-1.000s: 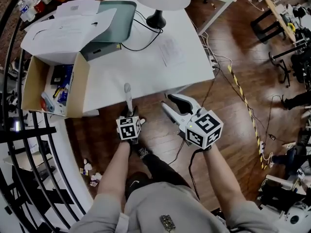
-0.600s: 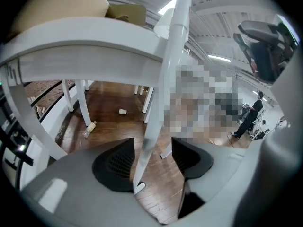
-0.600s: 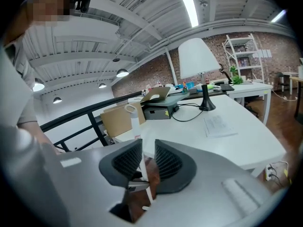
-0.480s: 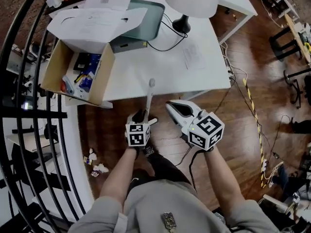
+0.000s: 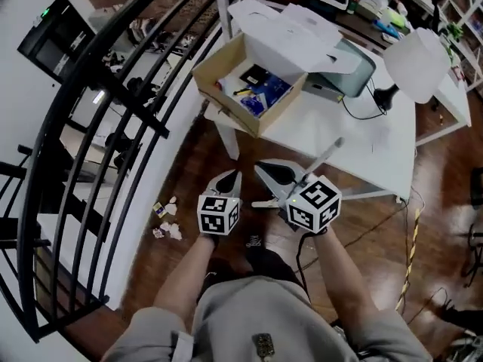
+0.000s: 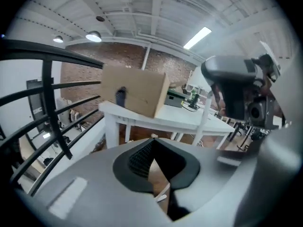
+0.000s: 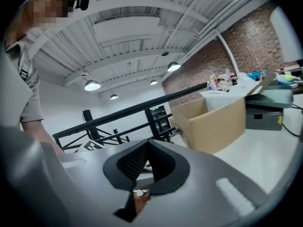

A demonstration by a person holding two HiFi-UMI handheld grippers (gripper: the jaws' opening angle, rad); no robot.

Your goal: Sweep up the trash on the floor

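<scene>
The trash [image 5: 166, 221] is several crumpled paper scraps on the wood floor beside the white ledge, left of my hands. My left gripper [image 5: 229, 176] is held up in front of me, shut with nothing in it, its pads meeting at the tip [image 6: 152, 140]. Close to its right, my right gripper [image 5: 259, 167] is also shut and empty, its tips together [image 7: 149, 141]. A thin white handle [image 5: 326, 155] slants up to the right from behind the right gripper. Whether anything holds it is hidden.
A white table [image 5: 343, 138] stands ahead with an open cardboard box [image 5: 249, 89] at its corner, a grey printer [image 5: 347, 70] and a white lamp [image 5: 419, 62]. A black railing [image 5: 113, 127] curves along the left. A yellow-black striped cable [image 5: 411, 240] runs over the floor at right.
Both grippers' jaws have closed. Both hands rose and swung left toward the box corner and railing. The white handle, earlier in front of the left gripper, now shows behind the right one.
</scene>
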